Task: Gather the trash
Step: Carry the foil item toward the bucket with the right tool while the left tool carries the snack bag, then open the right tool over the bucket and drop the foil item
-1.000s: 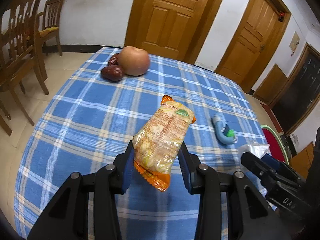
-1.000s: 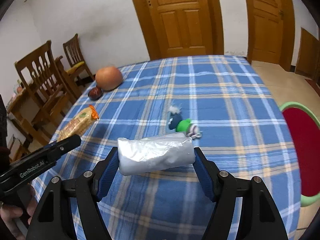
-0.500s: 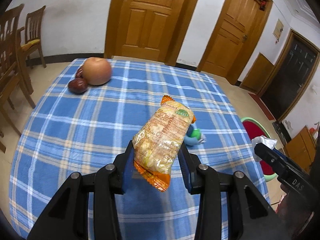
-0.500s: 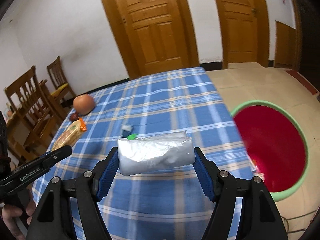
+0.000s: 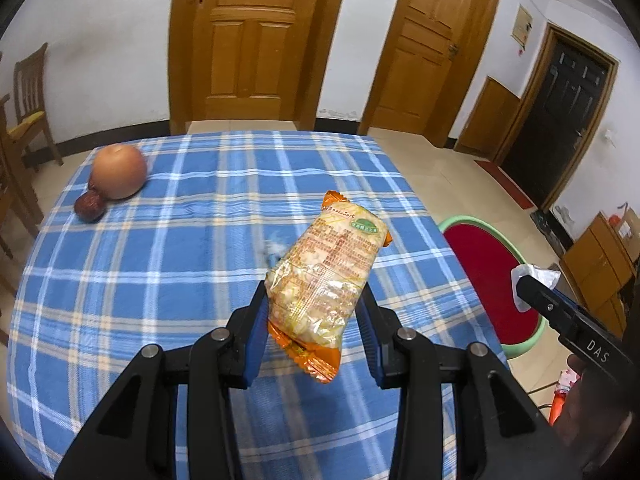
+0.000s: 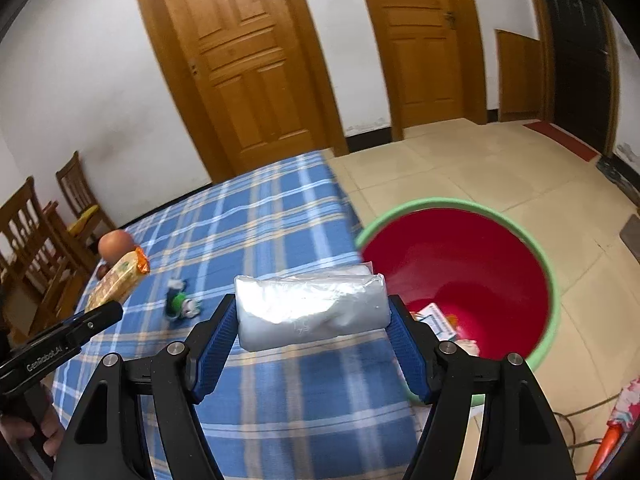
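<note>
My left gripper (image 5: 314,322) is shut on an orange snack packet (image 5: 326,272), held up over the blue plaid tablecloth (image 5: 160,248). My right gripper (image 6: 312,330) is shut on a silvery white packet (image 6: 310,308), held crosswise at the table's right edge, just left of a red bin with a green rim (image 6: 460,264) on the floor. The bin (image 5: 486,272) holds a few scraps at its bottom. A small blue and green piece of trash (image 6: 178,302) lies on the cloth. The snack packet (image 6: 120,282) and the left gripper's finger (image 6: 68,334) show in the right wrist view.
An apple (image 5: 119,176) and a dark red date (image 5: 89,207) lie at the table's far left. Wooden chairs (image 6: 44,236) stand left of the table. Wooden doors (image 5: 248,40) line the back wall. Tiled floor (image 6: 460,160) stretches to the right.
Both grippers have swung to the right with their packets still held. The red bin has come into full view beside the right gripper, and the apple has slid to the left.
</note>
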The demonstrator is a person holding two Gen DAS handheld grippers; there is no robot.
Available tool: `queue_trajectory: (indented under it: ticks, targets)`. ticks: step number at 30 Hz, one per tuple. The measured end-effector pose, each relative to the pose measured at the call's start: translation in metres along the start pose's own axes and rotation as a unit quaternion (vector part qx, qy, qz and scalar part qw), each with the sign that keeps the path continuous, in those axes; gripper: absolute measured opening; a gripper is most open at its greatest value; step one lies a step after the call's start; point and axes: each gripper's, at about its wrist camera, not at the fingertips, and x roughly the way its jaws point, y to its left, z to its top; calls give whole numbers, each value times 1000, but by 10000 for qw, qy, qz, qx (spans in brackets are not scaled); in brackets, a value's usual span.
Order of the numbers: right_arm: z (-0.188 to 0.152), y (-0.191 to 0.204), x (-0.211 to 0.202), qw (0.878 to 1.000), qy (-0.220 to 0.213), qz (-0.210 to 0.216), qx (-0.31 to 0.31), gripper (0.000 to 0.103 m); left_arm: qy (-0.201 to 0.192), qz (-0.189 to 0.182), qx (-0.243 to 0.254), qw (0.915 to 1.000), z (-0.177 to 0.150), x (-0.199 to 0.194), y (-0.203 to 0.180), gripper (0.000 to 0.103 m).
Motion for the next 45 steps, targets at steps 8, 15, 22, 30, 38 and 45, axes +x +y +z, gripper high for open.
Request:
queue_trajectory:
  ticks: [8, 15, 22, 30, 38, 45]
  targets:
    - [2, -38, -1, 9993, -30, -242, 289, 74, 129, -124, 314, 9993, 7, 19, -37, 41]
    - [2, -72, 4, 9975, 38, -461, 532, 74, 257, -229, 538, 9980, 11, 38, -65, 41]
    - [1, -98, 11, 9961, 137, -569, 654, 75, 384, -331, 702, 9962, 15, 58, -92, 41]
    - [2, -116, 16, 9955, 179, -534, 763, 75, 492, -451, 899, 9937, 18, 75, -120, 41]
    - [0, -128, 20, 9943, 209, -575, 870, 78, 619, -609, 1040, 9908, 18, 87, -139, 41]
    - [0, -140, 14, 9923, 102, -711, 1007, 80, 688, -774, 1184, 9876, 14, 93, -155, 41]
